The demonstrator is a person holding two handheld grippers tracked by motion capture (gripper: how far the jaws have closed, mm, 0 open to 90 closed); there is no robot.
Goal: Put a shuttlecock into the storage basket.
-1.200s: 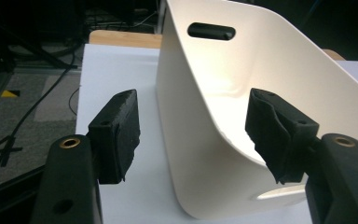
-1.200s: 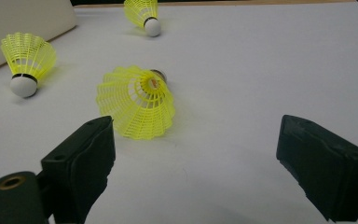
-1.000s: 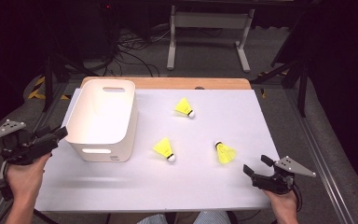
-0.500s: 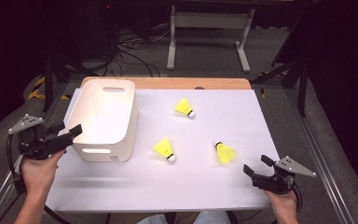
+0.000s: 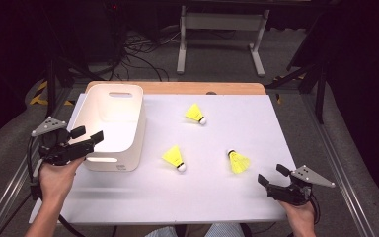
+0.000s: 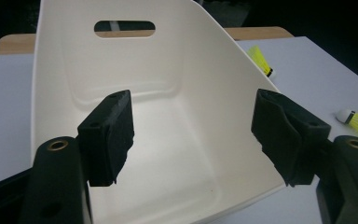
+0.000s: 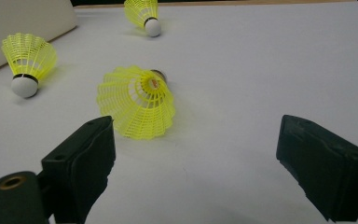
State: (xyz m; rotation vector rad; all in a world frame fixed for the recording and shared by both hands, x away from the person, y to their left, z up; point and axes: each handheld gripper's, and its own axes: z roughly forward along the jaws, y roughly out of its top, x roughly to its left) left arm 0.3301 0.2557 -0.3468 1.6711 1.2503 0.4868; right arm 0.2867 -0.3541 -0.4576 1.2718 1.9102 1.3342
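Shuttlecocks lie on the table (image 5: 276,133): one (image 5: 237,161) just ahead of the right gripper (image 5: 275,178), one (image 5: 174,157) beside the bin (image 5: 128,148), one (image 5: 196,113) farther back. Left gripper (image 5: 89,135) hovers at the bin's near rim. Both jaws gape wide, holding nothing.

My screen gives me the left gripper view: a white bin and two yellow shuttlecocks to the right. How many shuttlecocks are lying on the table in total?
Observer: Three: the far shuttlecock, the middle shuttlecock and the nearest shuttlecock.
Operator: Where is the other gripper?
Observer: The right gripper is at the near right corner of the table, jaws open.
Operator: What does it face?
Observer: The nearest shuttlecock, on its side, skirt toward the jaws.
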